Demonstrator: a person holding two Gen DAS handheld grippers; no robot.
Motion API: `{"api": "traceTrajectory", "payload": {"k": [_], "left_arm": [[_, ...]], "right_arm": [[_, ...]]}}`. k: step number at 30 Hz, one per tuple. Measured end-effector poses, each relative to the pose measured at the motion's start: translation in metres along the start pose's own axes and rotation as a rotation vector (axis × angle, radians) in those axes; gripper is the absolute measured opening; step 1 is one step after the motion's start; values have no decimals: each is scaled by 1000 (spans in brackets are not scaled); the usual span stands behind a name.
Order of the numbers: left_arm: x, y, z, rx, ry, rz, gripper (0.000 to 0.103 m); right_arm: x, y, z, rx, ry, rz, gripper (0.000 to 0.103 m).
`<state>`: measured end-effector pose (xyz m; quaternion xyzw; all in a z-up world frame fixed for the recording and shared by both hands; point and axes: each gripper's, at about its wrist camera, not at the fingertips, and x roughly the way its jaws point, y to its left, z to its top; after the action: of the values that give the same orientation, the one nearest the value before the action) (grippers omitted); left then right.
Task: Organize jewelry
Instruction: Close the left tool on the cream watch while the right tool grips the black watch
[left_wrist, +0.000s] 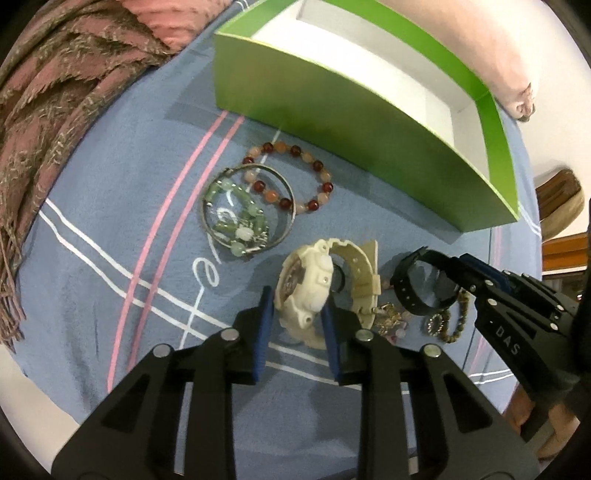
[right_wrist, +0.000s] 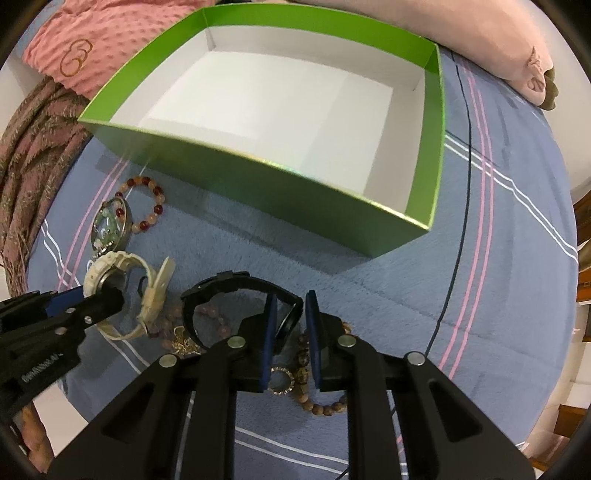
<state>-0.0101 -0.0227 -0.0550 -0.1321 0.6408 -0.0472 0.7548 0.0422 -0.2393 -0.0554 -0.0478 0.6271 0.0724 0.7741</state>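
Both watches gripped, box waiting empty

Left wrist view is showing a fringed scarf (left_wrist: 55, 110) lying at the far left of the blue bedspread (left_wrist: 122, 229), then a metal bangle (left_wrist: 249, 205) overlapping a red bead bracelet (left_wrist: 291, 181) and green beads (left_wrist: 240, 218). Next, the left gripper (left_wrist: 295, 314) is pinching the white watch (left_wrist: 306, 291) by its case, jaws pressing its sides. Further right, the right gripper (right_wrist: 290, 332) is clamping the black watch (right_wrist: 236, 291) at its face, jaws nearly together, over a ring (right_wrist: 281, 382) and wooden beads (right_wrist: 325, 404). Gripping the solid cases is likely giving firmer purchase than the straps. Behind, the green box (right_wrist: 258, 206) is sitting empty, apparently the destination. Everything is resting on a bed, a pink pillow (right_wrist: 480, 33) lying beyond.
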Motion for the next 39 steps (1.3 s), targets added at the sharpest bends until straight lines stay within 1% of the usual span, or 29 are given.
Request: {"api": "traceTrajectory", "payload": {"k": [5,6,8,11,13,15,16,22,24,25,27,29,30,39], "left_arm": [[-10,7,2,-7,-6,-18,26],[-10,9,2,-8,-3,-25,26],[-9,13,1,-16,2,-47,26],[-10,17,1,-6,9,-26,26],[-7,14,1,3,12,-23,26],[-7,12,2,12,13,-25,26],[-5,9,1,17,13,-23,26],[2,0,2,27,24,-17,26],[4,0,2,25,27,-16,26],[4,0,2,25,29,-16,26],[5,0,3,24,31,-18,26],[6,-1,3,23,33,-23,26],[6,-1,3,22,32,-23,26],[-14,-6,0,39,-23,-6,26]], "right_arm": [[-3,-4,0,12,-6,6,16],[-6,-3,3,13,-6,7,16],[-7,-6,-3,18,-9,8,16],[-6,-9,-8,20,-9,15,17],[-6,-14,-11,25,-6,22,21],[-5,-15,-12,25,-3,24,39],[-4,-15,-11,21,-4,17,42],[9,-8,-8,-9,33,2,42],[15,-5,-9,-21,49,0,41],[15,-3,-7,-26,42,-8,38],[15,-3,-7,-32,39,-8,20],[16,-3,-3,-26,44,2,17],[16,-4,-3,-25,43,4,13],[-5,-12,1,-15,-4,33,13]]}}
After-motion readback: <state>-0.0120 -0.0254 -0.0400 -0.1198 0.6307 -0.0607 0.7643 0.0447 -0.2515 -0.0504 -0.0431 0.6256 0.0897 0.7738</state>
